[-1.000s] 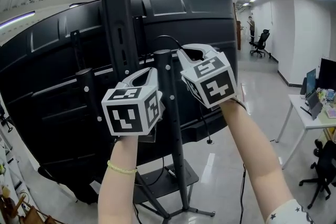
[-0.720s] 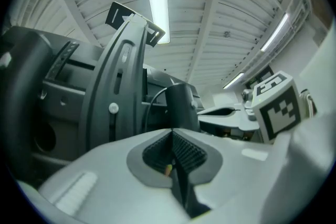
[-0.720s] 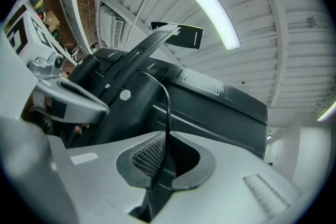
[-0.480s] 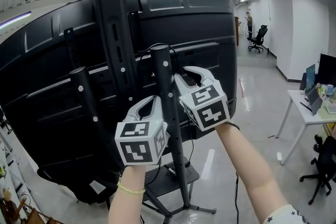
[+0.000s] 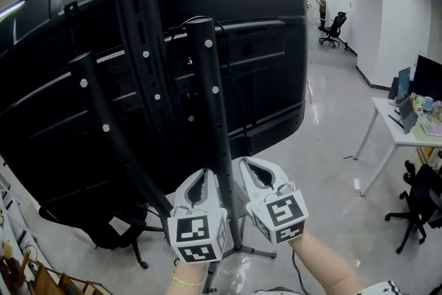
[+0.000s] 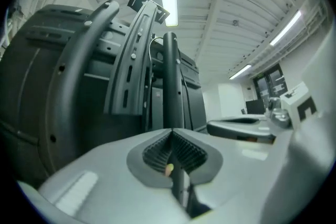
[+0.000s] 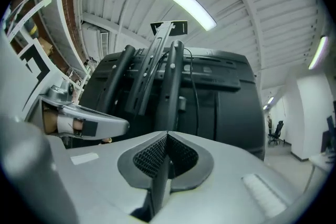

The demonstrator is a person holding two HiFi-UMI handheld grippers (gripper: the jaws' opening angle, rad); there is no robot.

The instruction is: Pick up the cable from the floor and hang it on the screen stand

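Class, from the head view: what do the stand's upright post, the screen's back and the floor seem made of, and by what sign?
Upright post: probably metal tube, matt black paint; slim, round, pale fastener heads along it.
Screen's back: likely moulded black plastic, satin; ribbed panels, soft highlights.
Floor: hard, glossy pale grey, perhaps polished concrete or coating; bright reflections.

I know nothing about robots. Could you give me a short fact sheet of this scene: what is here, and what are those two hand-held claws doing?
Place: office with a glossy pale floor
Main thing: large black screen, seen from behind, on a black metal stand
Cable: thin black cable looped over the top of the stand's middle pole, hanging down
Left gripper: low beside the pole, jaws together, empty
Right gripper: on the pole's other side, jaws just closed, empty
Background: white desk, black office chair
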